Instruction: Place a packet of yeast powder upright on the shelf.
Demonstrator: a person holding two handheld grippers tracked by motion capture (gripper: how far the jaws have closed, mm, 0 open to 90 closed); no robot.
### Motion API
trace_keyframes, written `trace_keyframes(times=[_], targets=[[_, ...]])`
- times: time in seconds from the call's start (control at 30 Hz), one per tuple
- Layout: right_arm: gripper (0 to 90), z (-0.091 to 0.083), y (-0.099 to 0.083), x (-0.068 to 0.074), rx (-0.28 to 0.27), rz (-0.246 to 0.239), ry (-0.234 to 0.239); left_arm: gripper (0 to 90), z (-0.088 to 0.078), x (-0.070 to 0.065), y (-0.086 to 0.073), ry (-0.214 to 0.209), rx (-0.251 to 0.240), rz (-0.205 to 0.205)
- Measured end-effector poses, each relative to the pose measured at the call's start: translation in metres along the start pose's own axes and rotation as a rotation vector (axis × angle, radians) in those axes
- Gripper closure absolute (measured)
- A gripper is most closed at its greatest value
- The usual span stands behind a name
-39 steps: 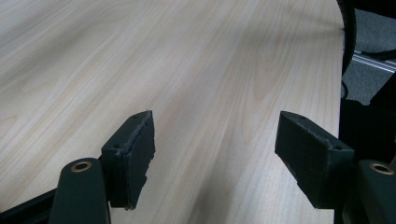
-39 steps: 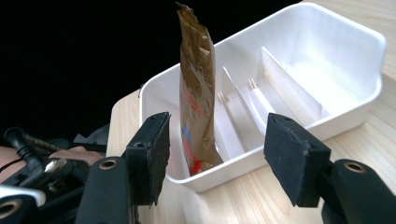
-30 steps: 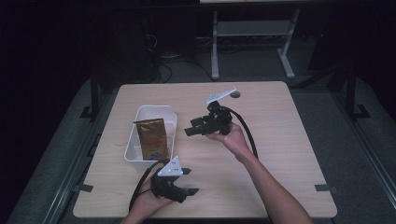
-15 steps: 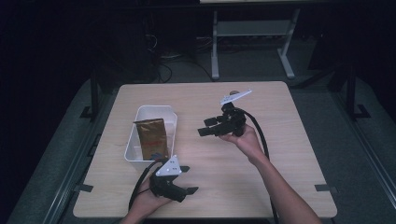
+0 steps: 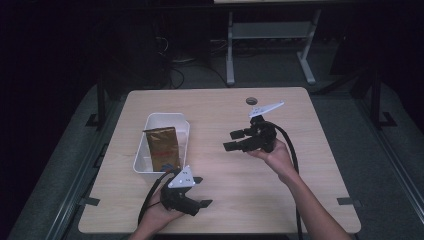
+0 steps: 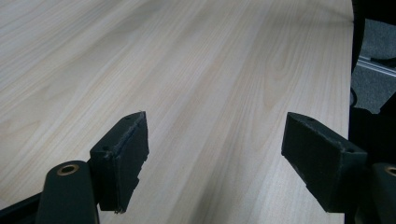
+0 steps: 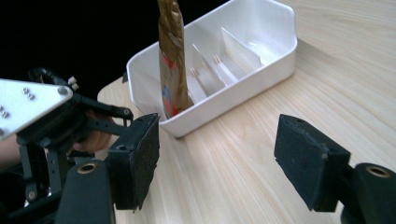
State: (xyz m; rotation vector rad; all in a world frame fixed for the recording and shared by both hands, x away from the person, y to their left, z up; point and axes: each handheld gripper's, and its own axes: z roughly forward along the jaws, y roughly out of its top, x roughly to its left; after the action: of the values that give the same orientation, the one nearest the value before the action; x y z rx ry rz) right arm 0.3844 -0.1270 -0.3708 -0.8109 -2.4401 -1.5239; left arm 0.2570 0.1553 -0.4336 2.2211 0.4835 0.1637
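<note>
A white divided bin (image 5: 184,131) sits on the left half of the wooden table (image 5: 300,120). A gold pouch (image 5: 161,147) stands upright in its near compartment; from the right gripper view the pouch (image 7: 173,60) rises out of the bin (image 7: 280,51). My right gripper (image 5: 232,140) hovers mid-table to the right of the bin, jaws pointing at it. Its jaws have just been opening and hold nothing (image 7: 217,140). My left gripper (image 5: 201,191) rests near the front edge below the bin. It too has just opened, with bare wood between its jaws (image 6: 215,135).
A small dark round disc (image 5: 251,101) lies near the table's far edge. A metal rack (image 5: 270,35) stands on the floor behind the table. The left gripper (image 7: 46,121) shows at the left of the right gripper view.
The right gripper has drifted to the right, away from the bin, with its jaws a little wider. The left gripper has stayed in place.
</note>
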Motion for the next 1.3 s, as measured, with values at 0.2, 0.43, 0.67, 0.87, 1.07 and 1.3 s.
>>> trace_keyframes(times=[0.2, 0.43, 0.67, 0.87, 1.07, 1.3], targets=[[28.4, -0.015, -0.014, 0.0, 0.011, 0.004, -0.026, 22.6, 0.0, 0.001, 0.0, 0.003, -0.006, -0.007], [28.2, -0.031, -0.033, 0.0, -0.014, 0.018, -0.044, 22.7, 0.0, 0.003, -0.001, 0.013, 0.002, -0.012], [28.0, -0.048, -0.058, -0.004, -0.035, 0.061, -0.056, 23.1, 0.002, 0.003, 0.0, 0.01, 0.012, -0.014], [27.9, -0.063, -0.078, -0.004, -0.024, 0.075, -0.087, 22.9, 0.002, 0.005, -0.001, 0.022, 0.014, -0.026], [29.1, -0.072, -0.093, -0.003, -0.019, 0.086, -0.101, 22.9, 0.004, 0.005, -0.001, 0.017, 0.016, -0.032], [28.2, -0.082, -0.115, -0.001, -0.01, 0.107, -0.126, 22.9, 0.007, 0.006, 0.0, 0.011, 0.017, -0.037]])
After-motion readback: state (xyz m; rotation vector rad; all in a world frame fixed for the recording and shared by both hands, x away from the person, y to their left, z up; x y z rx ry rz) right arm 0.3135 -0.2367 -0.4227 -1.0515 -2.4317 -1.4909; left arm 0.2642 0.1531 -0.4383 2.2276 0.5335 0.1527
